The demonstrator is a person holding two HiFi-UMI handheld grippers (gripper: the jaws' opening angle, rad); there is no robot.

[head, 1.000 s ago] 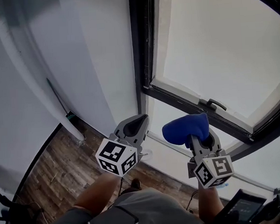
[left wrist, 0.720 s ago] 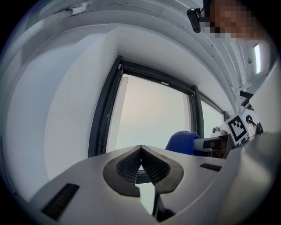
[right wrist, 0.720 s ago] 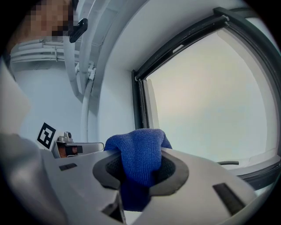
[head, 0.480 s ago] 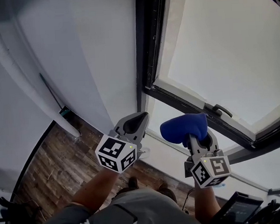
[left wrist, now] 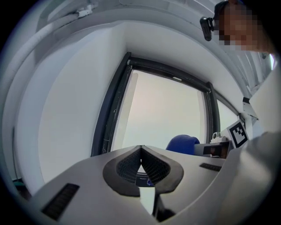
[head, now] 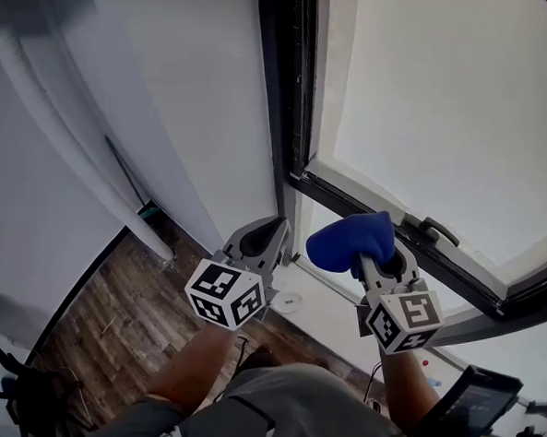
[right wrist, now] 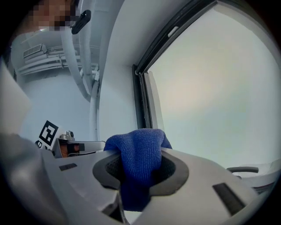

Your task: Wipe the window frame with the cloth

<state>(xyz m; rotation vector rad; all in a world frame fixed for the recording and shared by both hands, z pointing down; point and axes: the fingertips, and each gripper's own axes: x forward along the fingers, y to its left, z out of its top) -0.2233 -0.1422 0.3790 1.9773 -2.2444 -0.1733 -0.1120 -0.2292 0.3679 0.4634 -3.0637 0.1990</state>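
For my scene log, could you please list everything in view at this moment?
cloth: one, blue, bunched in the right gripper's jaws
window frame: one, black, centre to right
window handle: one, dark, on the frame's lower bar
pipe: one, white, along the left wall
floor: one, brown wood pattern, lower left
left gripper: one, grey, jaws together, empty
right gripper: one, grey, jaws closed on the cloth

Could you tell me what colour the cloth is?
Blue cloth; the right gripper view shows it best.
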